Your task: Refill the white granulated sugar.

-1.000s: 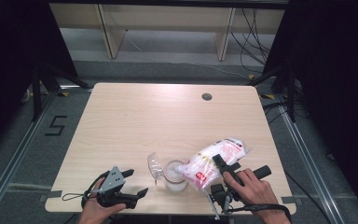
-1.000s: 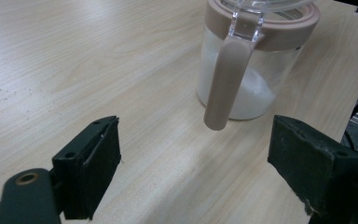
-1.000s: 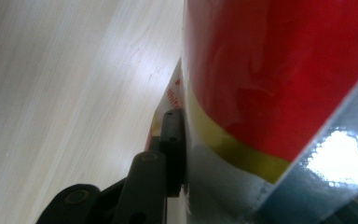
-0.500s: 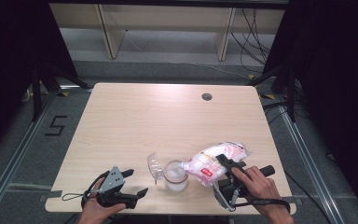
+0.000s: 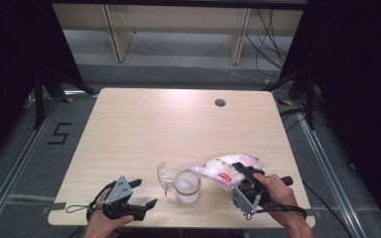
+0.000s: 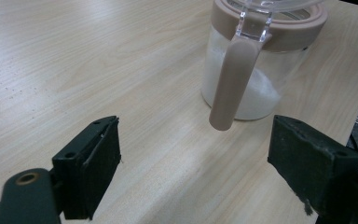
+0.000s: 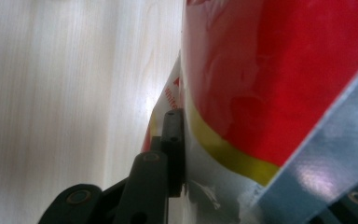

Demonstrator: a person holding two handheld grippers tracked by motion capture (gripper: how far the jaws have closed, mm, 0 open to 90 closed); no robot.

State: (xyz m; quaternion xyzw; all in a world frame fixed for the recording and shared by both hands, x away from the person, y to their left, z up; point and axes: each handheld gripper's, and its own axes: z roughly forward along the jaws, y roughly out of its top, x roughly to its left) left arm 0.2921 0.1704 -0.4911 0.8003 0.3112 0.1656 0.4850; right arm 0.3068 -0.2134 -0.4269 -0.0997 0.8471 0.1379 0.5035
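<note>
Tilting a refill pouch (image 5: 228,169) toward the open jar (image 5: 187,186).

Right gripper (image 5: 242,174) clamps the pouch, spout aimed left at the jar on the worktop (image 5: 178,124); left gripper (image 5: 141,197) waits open, empty.

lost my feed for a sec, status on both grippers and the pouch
Right gripper shut on pouch, spout at jar mouth. Left gripper open, resting on the table left of jar. Jar lid flipped open, nothing blocking.

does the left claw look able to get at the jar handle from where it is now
Probably yes. The left claw stands open with nothing between its jaws, and the jar sits just ahead with its handle turned toward it over bare table. The right claw, shut on the pouch, stays on the jar's far side.
</note>
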